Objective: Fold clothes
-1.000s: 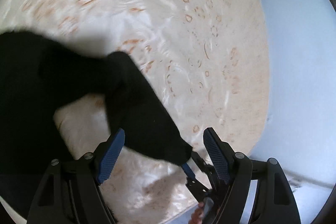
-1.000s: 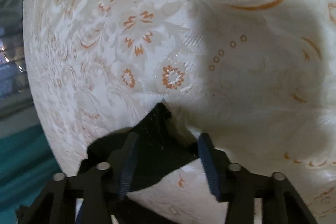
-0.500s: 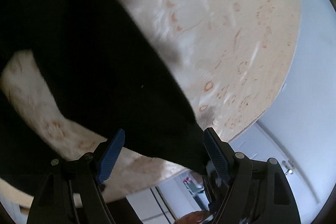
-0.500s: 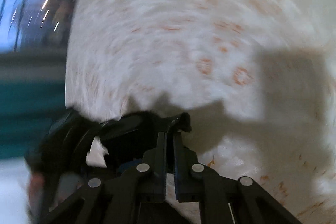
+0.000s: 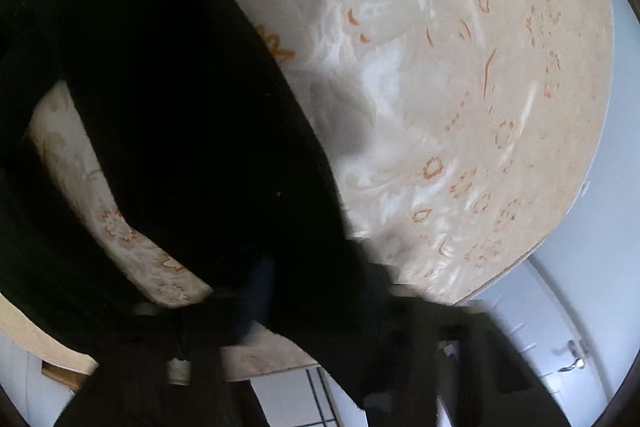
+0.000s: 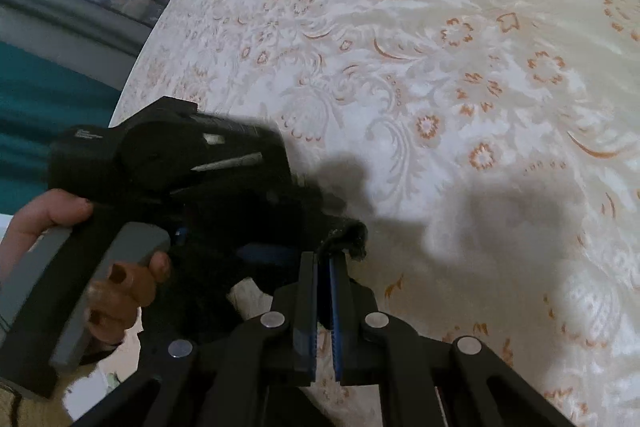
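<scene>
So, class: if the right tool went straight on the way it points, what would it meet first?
Probably the patterned tablecloth just beyond the right tool, which is shut on the black garment; depth is uncertain.

The counter (image 6: pixel 460 75) lies open ahead and right; the black garment (image 5: pixel 172 115) and left gripper (image 6: pixel 172 167) block the left.

left gripper (image 5: pixel 280 307) blurred behind black garment (image 5: pixel 180 107), garment cut off left

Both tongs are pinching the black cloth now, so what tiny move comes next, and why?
Probably lift and spread it. The right tongs are shut on a corner of the black cloth, and the left tongs, blurred, seem shut on it too, while it lies bunched on the flowered tablecloth.
</scene>
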Tool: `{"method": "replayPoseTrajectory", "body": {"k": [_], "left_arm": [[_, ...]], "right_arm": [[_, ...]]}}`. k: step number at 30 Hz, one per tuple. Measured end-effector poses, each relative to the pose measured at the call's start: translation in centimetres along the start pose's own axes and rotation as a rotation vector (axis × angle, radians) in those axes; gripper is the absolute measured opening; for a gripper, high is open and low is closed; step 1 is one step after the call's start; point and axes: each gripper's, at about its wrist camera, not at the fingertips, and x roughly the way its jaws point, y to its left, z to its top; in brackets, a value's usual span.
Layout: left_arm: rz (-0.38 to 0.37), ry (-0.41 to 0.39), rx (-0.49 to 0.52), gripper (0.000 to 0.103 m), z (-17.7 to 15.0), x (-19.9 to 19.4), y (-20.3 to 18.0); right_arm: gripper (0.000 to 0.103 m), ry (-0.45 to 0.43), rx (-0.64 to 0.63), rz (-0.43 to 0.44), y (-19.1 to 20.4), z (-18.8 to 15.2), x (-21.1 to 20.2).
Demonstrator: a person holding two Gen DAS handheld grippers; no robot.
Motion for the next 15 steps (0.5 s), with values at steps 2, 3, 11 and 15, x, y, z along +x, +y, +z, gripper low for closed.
{"method": "replayPoseTrajectory", "body": {"k": [2, 3, 11, 15], "left_arm": [[-0.039, -0.052, 0.057, 0.004, -1.2, -1.8, 0.5], [-0.061, -0.08, 0.088, 0.004, -1.8, -2.8, 0.8], [-0.114, -0.329, 0.25, 0.004, -7.1, -14.6, 11.4], [-0.049, -0.425, 0.107, 0.004, -8.9, -18.1, 23.4]], "right_arm": [[0.004, -0.008, 0.012, -0.006, 0.3, -0.9, -0.8], [0.004, -0.014, 0.019, 0.004, 0.6, -1.5, -1.3], [0.004, 0.1, -0.075, 0.259, 9.1, -8.3, -0.5], [0.035, 0.271, -0.139, 0.336, 13.9, -13.5, 2.6]]}}
